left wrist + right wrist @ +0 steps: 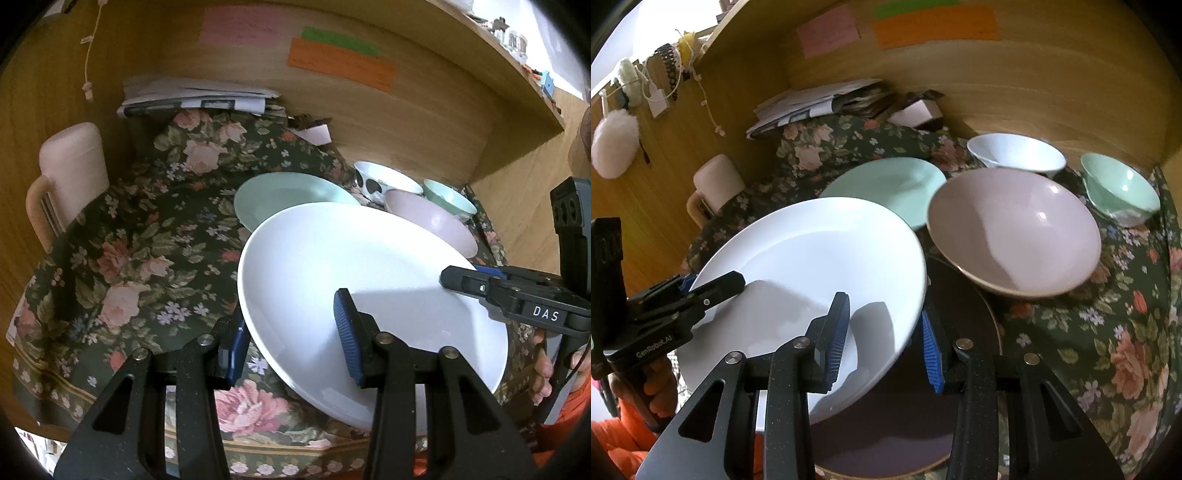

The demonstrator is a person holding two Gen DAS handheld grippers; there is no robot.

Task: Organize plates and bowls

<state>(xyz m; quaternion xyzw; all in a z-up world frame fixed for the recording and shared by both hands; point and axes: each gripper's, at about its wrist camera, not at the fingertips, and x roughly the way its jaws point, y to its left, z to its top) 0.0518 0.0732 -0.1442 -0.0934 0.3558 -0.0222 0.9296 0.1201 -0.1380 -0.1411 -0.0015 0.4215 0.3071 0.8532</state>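
Note:
A large white plate [369, 280] [812, 266] hangs tilted above the floral cloth, held by both grippers. My left gripper [291, 343] is shut on its near-left rim, one blue pad over the plate and one under. My right gripper [882, 339] is shut on the opposite rim. Each shows in the other's view: the right gripper [465, 275], the left gripper [713, 282]. A dark plate with a gold rim [923, 424] lies under the white one. Behind are a mint plate [288, 195] [886, 188], a pink bowl [432, 221] [1015, 229], a white bowl [380, 181] [1015, 153] and a mint bowl [447, 197] [1119, 192].
A floral cloth [147, 258] covers the table, which is boxed in by wooden walls [406, 122]. A pale pink mug [70, 166] [716, 181] stands at the left. A stack of papers [195, 98] [812, 99] lies at the back. A person's hand [653, 391] grips the left tool.

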